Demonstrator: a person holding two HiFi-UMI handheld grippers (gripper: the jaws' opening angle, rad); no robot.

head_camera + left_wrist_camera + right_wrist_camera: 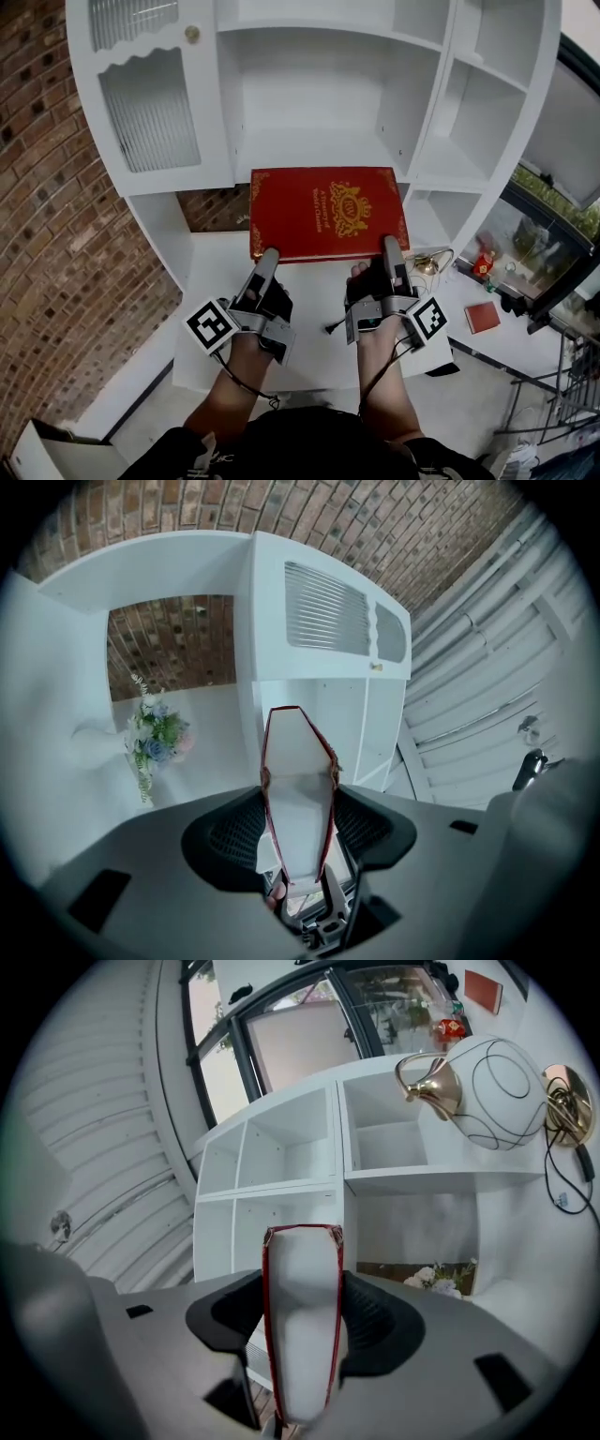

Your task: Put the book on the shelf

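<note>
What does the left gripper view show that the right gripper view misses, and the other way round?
Only the left gripper view: a ribbed-glass cabinet door. Only the right gripper view: a white globe with gold fittings, and windows. Both: the white shelf unit and the red book, held edge-on by the left tongs and the right tongs.
</note>
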